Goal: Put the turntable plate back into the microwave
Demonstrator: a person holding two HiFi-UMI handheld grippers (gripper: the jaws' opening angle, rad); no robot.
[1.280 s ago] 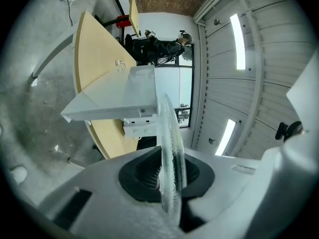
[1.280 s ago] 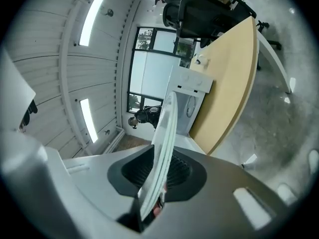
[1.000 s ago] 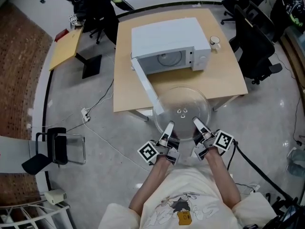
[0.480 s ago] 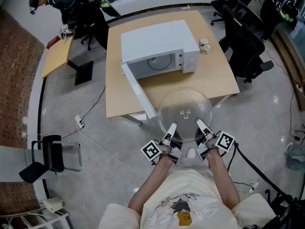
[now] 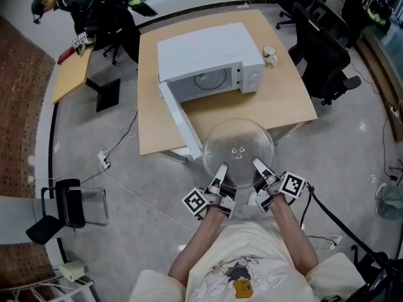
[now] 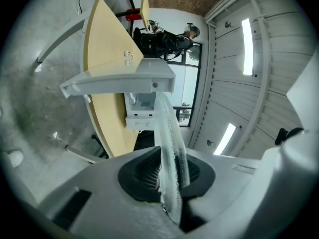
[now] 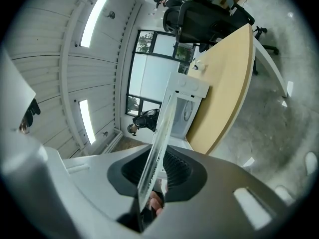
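Note:
The clear glass turntable plate (image 5: 238, 151) hangs level in front of the table's near edge, held by its near rim. My left gripper (image 5: 220, 178) is shut on the rim at the left and my right gripper (image 5: 260, 173) at the right. The white microwave (image 5: 208, 56) stands on the wooden table (image 5: 286, 102) with its door (image 5: 182, 126) swung open toward me, left of the plate. In the left gripper view the plate (image 6: 168, 138) runs edge-on between the pads (image 6: 142, 173), with the door (image 6: 118, 81) ahead. In the right gripper view the plate (image 7: 158, 138) is likewise clamped edge-on, pointing at the microwave (image 7: 188, 101).
A white mug (image 5: 269, 54) sits on the table right of the microwave. Black office chairs (image 5: 322, 49) stand at the right, and a person (image 5: 82, 5) is at the back left by a second table (image 5: 70, 77). Cables (image 5: 116, 168) trail over the floor; a black chair (image 5: 69, 201) stands low left.
Both grippers and the plate have sunk a little and drifted slightly left against the table. Both grips look the same.

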